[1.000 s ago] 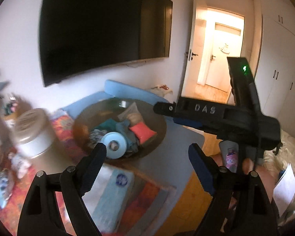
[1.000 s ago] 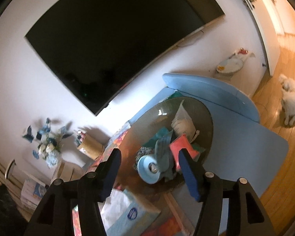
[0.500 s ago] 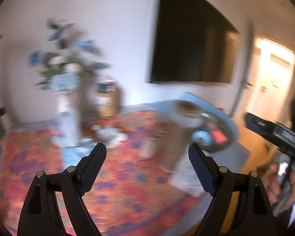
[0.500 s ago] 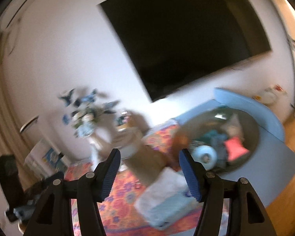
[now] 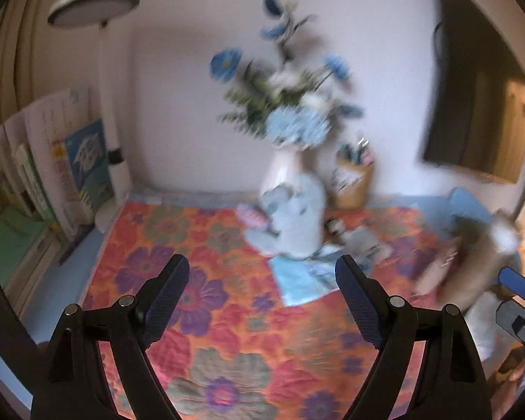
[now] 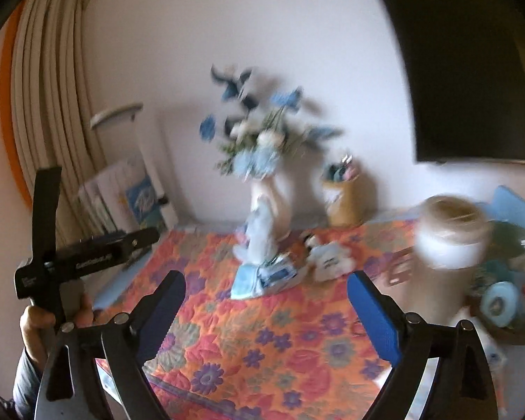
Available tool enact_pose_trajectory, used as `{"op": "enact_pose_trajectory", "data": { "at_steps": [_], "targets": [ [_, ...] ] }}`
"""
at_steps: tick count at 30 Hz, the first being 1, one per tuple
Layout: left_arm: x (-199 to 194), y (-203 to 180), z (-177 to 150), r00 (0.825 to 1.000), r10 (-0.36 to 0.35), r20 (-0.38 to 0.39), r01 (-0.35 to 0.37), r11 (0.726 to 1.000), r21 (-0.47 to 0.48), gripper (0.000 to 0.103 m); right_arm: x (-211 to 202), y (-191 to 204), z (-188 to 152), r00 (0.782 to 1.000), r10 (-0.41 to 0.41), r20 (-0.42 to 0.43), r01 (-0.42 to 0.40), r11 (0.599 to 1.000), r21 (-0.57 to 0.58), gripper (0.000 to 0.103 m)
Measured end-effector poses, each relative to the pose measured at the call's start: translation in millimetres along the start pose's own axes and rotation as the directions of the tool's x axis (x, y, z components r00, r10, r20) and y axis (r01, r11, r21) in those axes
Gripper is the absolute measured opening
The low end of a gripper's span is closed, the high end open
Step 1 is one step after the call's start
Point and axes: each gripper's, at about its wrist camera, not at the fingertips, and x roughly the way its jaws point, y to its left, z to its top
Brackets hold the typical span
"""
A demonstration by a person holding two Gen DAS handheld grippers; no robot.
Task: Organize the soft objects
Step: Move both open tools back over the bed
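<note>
A pale blue plush toy point(image 5: 290, 217) point(image 6: 262, 234) leans on a white flower vase point(image 5: 283, 168) at the far side of a floral quilt point(image 5: 227, 332). A folded light blue cloth point(image 5: 301, 276) point(image 6: 248, 280) lies before it, and a white plush toy point(image 6: 329, 259) lies to its right. My left gripper point(image 5: 261, 266) hovers open over the quilt, short of the cloth. My right gripper point(image 6: 266, 280) is open with its jaws widening and nothing between them. A hand holds the left gripper's body point(image 6: 84, 248) at the left of the right wrist view.
A tall beige jar point(image 6: 448, 238) stands at the right, beside a round tray point(image 6: 507, 339) holding a blue roll point(image 6: 500, 302) and other soft things. A pen basket point(image 6: 343, 203) sits by the wall. A floor lamp point(image 5: 105, 105) and stacked boards point(image 5: 70, 161) fill the left corner.
Both views have swung left, from the round tray under the wall screen to the vase and the quilt. The right gripper's jaws stand wider apart than before.
</note>
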Motion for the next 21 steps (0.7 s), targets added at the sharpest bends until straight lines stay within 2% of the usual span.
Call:
{"op": "enact_pose_trajectory", "data": {
  "at_steps": [2, 5, 9, 13, 15, 18, 21],
  "targets": [
    [15.5, 3.6, -10.6, 1.000, 0.006, -0.014, -0.006, 1.000, 0.013, 0.085, 27.6, 1.4, -5.5, 0.999, 0.011, -0.050, -0.011, 1.000, 0.010, 0.093],
    [46.6, 9.5, -31.5, 0.998, -0.022, -0.056, 0.022, 1.000, 0.008, 0.085, 66.8, -3.7, -17.6, 0.993, 0.006, -0.114, -0.001, 0.999, 0.040, 0.093],
    [83.7, 13.4, -57.3, 0.989, -0.033, -0.144, 0.031, 0.999, -0.013, 0.085, 122.7, -20.5, -44.4, 0.973, -0.042, -0.229, 0.064, 0.994, 0.090, 0.093],
    [101.9, 15.4, -76.0, 0.984, 0.003, -0.176, -0.004, 1.000, -0.004, 0.085, 151.7, -32.4, -71.8, 0.951, -0.081, -0.299, 0.115, 0.989, 0.096, 0.093],
    [106.0, 18.0, -76.3, 0.980, -0.002, -0.199, -0.003, 1.000, -0.022, 0.085, 158.8, -35.3, -75.5, 0.940, -0.092, -0.329, 0.131, 0.987, 0.097, 0.093],
    [104.1, 20.1, -76.6, 0.983, 0.008, -0.181, -0.015, 0.999, -0.038, 0.085, 159.8, -31.5, -75.5, 0.942, -0.112, -0.316, 0.140, 0.988, 0.067, 0.093],
    [105.0, 21.1, -77.1, 0.983, -0.003, -0.183, -0.005, 0.999, -0.043, 0.085, 165.3, -26.5, -77.0, 0.930, -0.141, -0.340, 0.161, 0.986, 0.031, 0.093]
  ]
}}
